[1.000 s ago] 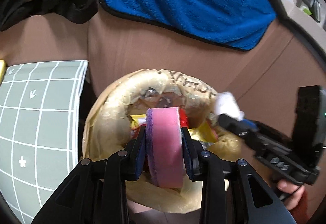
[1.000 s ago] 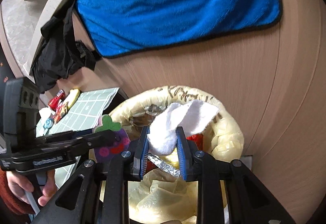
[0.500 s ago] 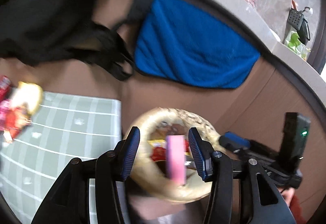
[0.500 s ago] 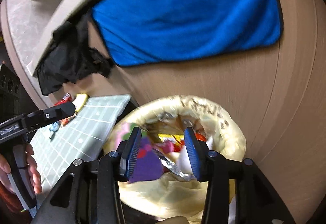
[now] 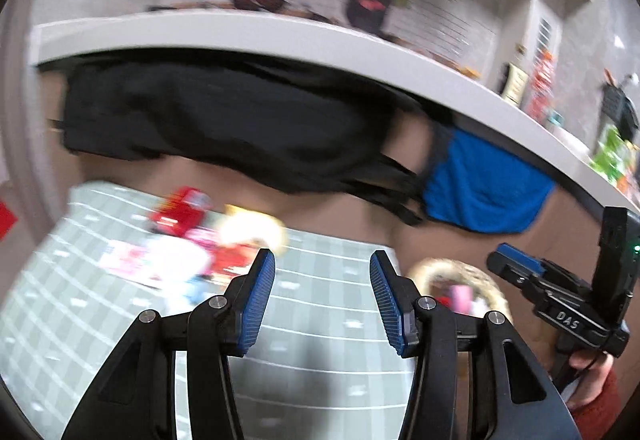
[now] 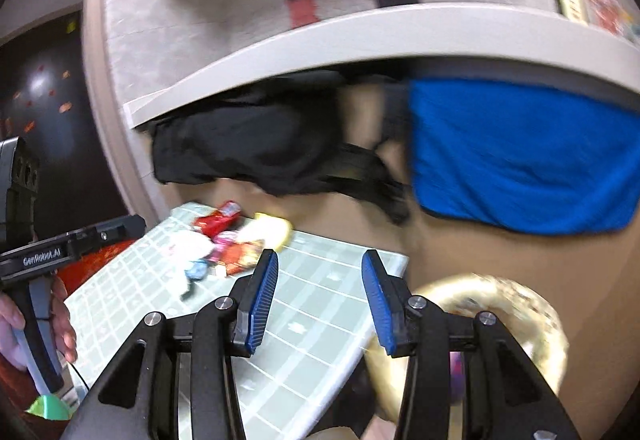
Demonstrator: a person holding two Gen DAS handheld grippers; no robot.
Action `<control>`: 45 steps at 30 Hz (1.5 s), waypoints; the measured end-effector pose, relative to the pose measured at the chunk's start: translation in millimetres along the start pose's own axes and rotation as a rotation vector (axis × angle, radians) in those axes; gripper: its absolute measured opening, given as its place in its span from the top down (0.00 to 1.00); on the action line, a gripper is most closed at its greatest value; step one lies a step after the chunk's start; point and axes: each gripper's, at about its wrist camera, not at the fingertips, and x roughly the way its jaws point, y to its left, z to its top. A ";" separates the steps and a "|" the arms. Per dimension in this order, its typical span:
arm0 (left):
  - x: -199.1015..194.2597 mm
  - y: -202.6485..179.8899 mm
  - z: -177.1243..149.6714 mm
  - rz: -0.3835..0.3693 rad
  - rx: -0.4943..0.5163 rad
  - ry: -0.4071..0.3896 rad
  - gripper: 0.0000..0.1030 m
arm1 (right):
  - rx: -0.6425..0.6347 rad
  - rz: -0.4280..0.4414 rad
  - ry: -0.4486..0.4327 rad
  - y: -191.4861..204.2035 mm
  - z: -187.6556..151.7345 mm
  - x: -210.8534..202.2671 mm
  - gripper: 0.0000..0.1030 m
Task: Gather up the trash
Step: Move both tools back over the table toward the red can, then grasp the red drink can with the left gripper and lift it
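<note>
My left gripper (image 5: 322, 276) is open and empty above the green grid mat (image 5: 320, 352). My right gripper (image 6: 319, 274) is open and empty over the mat's right edge (image 6: 312, 324). A pile of wrappers, red, pink, yellow and white, lies at the mat's far end (image 5: 192, 240) and shows in the right wrist view too (image 6: 228, 240). The trash bin with a yellowish bag (image 5: 492, 288) sits right of the mat with a pink item inside; its rim shows in the right wrist view (image 6: 520, 304). Both views are motion-blurred.
A black bag (image 5: 224, 124) and a blue towel (image 5: 484, 192) hang under a white counter edge (image 5: 280, 36) against the brown panel. The right hand-held gripper body (image 5: 568, 304) shows at right; the left one (image 6: 60, 244) at left.
Both grippers let go, the pink sponge and white tissue dropping into the bin, then opened wide, lifted and swung left toward the mat and wrapper pile.
</note>
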 end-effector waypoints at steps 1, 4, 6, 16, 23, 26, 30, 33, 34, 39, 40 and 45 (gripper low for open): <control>-7.2 12.6 1.5 0.022 -0.007 -0.013 0.51 | -0.017 0.013 0.001 13.4 4.2 6.0 0.59; -31.5 62.6 7.0 0.103 -0.042 -0.050 0.51 | -0.059 0.046 0.015 48.7 13.7 25.7 0.59; -43.6 94.5 8.6 0.156 -0.070 -0.065 0.51 | -0.086 0.076 0.033 72.2 17.2 42.9 0.59; 5.3 199.5 4.8 0.032 -0.222 0.010 0.51 | -0.158 0.118 0.151 135.4 5.8 129.4 0.59; 128.6 233.0 14.9 -0.114 -0.352 0.177 0.51 | -0.127 0.128 0.227 124.0 -8.0 179.4 0.62; 174.0 251.7 22.5 -0.101 -0.411 0.186 0.51 | -0.134 0.143 0.268 116.5 -15.2 200.5 0.75; 231.7 276.1 26.3 -0.135 -0.503 0.239 0.51 | -0.159 0.123 0.291 107.0 -25.2 218.7 0.75; 264.1 292.1 20.7 -0.171 -0.570 0.290 0.51 | -0.146 0.115 0.309 94.3 -33.3 226.8 0.75; 269.1 294.5 18.8 -0.195 -0.588 0.300 0.51 | -0.140 0.113 0.314 89.0 -36.1 228.5 0.75; 282.8 278.3 16.6 -0.290 -0.546 0.341 0.51 | -0.099 0.099 0.324 65.2 -44.6 235.0 0.75; 282.1 268.2 18.5 -0.308 -0.513 0.345 0.51 | -0.090 0.097 0.324 62.7 -45.5 235.6 0.75; 265.1 211.7 32.7 -0.399 -0.366 0.307 0.51 | -0.073 0.098 0.320 58.9 -50.2 230.4 0.75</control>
